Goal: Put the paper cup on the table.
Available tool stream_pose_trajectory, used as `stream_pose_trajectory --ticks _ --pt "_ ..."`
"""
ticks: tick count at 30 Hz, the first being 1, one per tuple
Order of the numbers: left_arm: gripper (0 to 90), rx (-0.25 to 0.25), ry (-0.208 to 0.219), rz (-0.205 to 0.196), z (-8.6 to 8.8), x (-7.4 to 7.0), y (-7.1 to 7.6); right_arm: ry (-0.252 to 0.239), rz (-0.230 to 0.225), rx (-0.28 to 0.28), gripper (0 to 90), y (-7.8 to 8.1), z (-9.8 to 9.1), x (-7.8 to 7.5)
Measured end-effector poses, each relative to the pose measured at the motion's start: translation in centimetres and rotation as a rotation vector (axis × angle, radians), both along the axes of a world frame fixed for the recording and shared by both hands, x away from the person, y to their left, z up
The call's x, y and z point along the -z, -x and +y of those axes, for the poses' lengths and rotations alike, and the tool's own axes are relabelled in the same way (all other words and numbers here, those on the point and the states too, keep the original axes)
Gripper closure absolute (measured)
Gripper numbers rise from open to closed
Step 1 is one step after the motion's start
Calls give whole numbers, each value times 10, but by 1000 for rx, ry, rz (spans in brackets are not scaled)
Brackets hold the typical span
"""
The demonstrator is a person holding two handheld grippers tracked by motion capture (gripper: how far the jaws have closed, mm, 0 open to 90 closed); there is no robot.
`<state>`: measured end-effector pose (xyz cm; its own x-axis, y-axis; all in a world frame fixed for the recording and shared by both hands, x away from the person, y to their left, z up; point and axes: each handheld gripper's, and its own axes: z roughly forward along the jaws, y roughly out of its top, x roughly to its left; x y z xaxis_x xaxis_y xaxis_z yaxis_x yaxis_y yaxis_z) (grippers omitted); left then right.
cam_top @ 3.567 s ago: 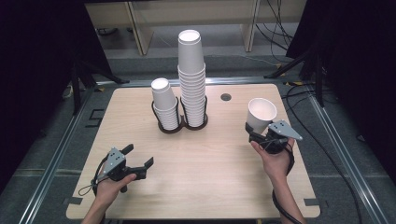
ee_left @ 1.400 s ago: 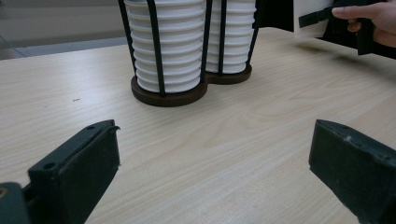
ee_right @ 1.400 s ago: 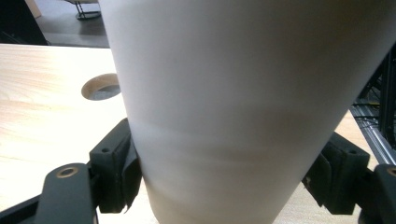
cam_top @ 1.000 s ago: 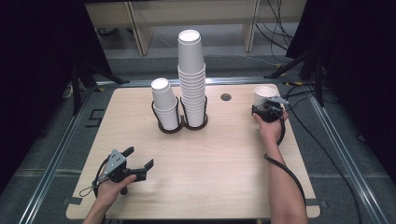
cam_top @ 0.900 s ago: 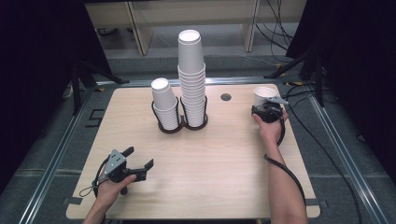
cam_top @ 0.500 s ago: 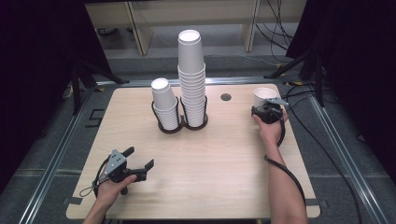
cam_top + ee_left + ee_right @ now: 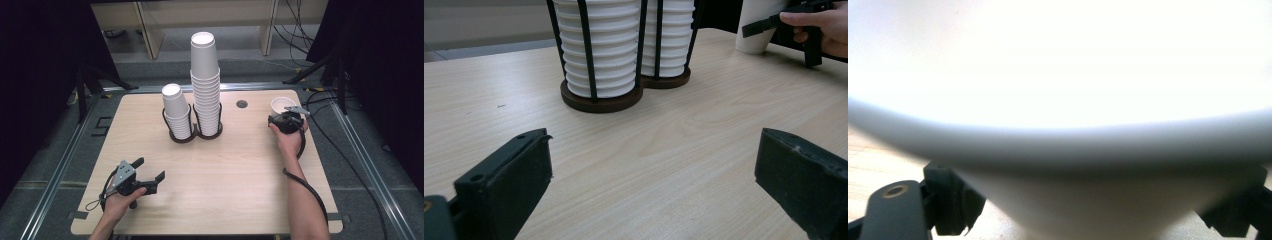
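**Right claw on a paper cup at the table's far right**

The right claw (image 7: pixel 283 116) stands at the far right of the table (image 7: pixel 225 200), its jaws set on either side of a single white paper cup (image 7: pixel 281 105) that stands upright, mouth up. In the right gripper view the cup's wall sits between the two jaws, close against them; whether they still press it I cannot tell.

The left claw (image 7: pixel 150 176) lies at the near left, jaws spread wide and holding nothing, bare wood between them.

Far of centre, a dark wire cup holder (image 7: pixel 192 135) carries two stacks of white cups, the short stack (image 7: pixel 176 110) on the left, the tall stack (image 7: pixel 205 80) on the right. The table is pale wood with a small round hole (image 7: pixel 242 104). Beyond it are cables on a grey floor and dark curtains.
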<state>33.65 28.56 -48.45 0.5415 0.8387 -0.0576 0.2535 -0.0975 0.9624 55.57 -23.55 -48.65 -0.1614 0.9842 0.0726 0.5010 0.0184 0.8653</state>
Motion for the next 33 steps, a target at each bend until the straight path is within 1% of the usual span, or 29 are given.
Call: stream_pose_trajectory --ticks 1,2,3,4,5,8,9,10,11,12,13,14,15,17,18,19,20,21,22,23,24,25,26,27,28,29,31,32,33 --pt "16 -1 0 0 0 0 0 -20 11 10 151 1 1 -1" --pt "17 -1 0 0 0 0 0 -10 0 11 152 1 0 0" --pt "16 -1 0 0 0 0 0 3 12 21 152 1 -1 0" --pt "16 -1 1 1 0 0 0 -26 13 37 152 3 2 0" --pt "16 -2 0 0 1 0 0 4 8 22 152 3 -1 0" --pt "16 -3 0 -1 1 0 0 -30 -2 -4 151 9 -3 -2" --pt "16 1 5 -8 1 1 -1 -26 -1 11 152 10 -3 -2" --pt "16 -4 -1 -2 1 0 0 -5 -2 8 152 11 -4 -2" --pt "16 -4 0 -2 1 0 0 -19 16 3 152 15 -4 -4" --pt "16 -5 7 -2 0 0 0 -3 -3 1 152 16 -5 -2" --pt "16 -5 0 -2 1 0 0 6 19 8 152 18 -4 -3" --pt "16 -6 0 -2 1 0 0 8 24 7 152 21 -6 -4" --pt "16 -6 0 -1 1 0 0 1 11 23 152 23 -7 -3" --pt "15 -6 2 -2 1 1 0 -10 45 23 152 29 -10 -4" --pt "15 -10 0 -1 2 0 0 -12 38 28 151 32 -11 -3" --pt "15 -8 6 -11 2 1 -1 -22 47 16 152 36 -14 -2" --pt "15 -3 15 -25 2 2 -2 -19 59 21 152 39 -15 -2" --pt "15 -5 12 -16 2 1 -1 -33 60 35 152 43 -16 -1" --pt "15 -7 10 -14 3 1 -1 -28 56 19 152 46 -19 -2" --pt "15 -6 12 -16 3 2 -2 -46 61 47 152 51 -18 -2" --pt "15 -7 12 -15 3 2 -2 -29 54 32 152 55 -20 -3" --pt "15 -12 -4 2 3 1 0 -23 51 9 152 58 -22 -4" --pt "15 -13 -6 1 3 2 -1 -20 49 14 152 62 -23 -5" --pt "15 -16 -7 4 3 2 -1 -48 45 30 152 71 -22 -7" --pt "15 -13 -2 3 3 2 -1 -48 45 30 152 71 -22 -7" --pt "15 -10 4 -1 3 3 -1 -12 38 13 151 74 -26 -7" --pt "15 -7 13 -11 3 4 -3 -36 52 19 152 82 -23 -9" --pt "15 -9 11 -9 3 4 -2 -9 42 -7 151 85 -26 -9" --pt "15 -12 7 -6 4 4 -2 -34 41 8 152 89 -23 -9"
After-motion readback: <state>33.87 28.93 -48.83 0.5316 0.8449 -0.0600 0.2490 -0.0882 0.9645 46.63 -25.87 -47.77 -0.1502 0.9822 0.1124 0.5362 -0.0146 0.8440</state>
